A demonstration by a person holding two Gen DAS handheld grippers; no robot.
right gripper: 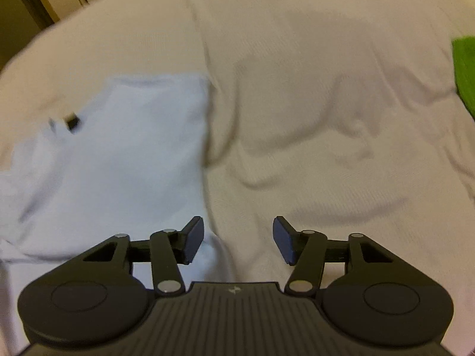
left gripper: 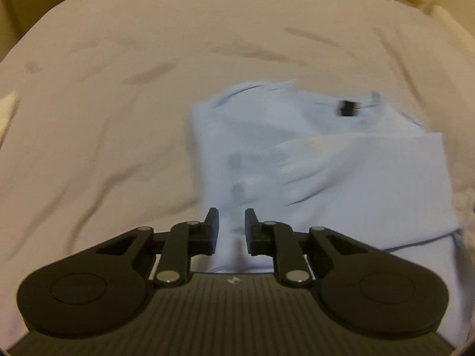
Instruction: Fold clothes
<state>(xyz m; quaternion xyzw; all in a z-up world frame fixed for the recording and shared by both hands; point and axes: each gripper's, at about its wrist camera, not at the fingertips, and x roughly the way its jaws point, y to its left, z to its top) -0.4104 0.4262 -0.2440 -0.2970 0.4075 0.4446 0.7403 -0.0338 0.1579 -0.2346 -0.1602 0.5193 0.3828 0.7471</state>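
One pale blue shirt (left gripper: 311, 160) lies partly folded on a wrinkled white bed sheet (left gripper: 104, 103), a dark label (left gripper: 346, 108) showing at its collar and one flap laid across its body. Left gripper (left gripper: 231, 231) hangs over the shirt's near edge, its fingers a narrow gap apart with blue cloth showing between them, though whether they pinch it cannot be told. Right gripper (right gripper: 238, 238) sits at the shirt's right edge, fingers spread wide and holding nothing. Something green (right gripper: 466, 71) lies far right
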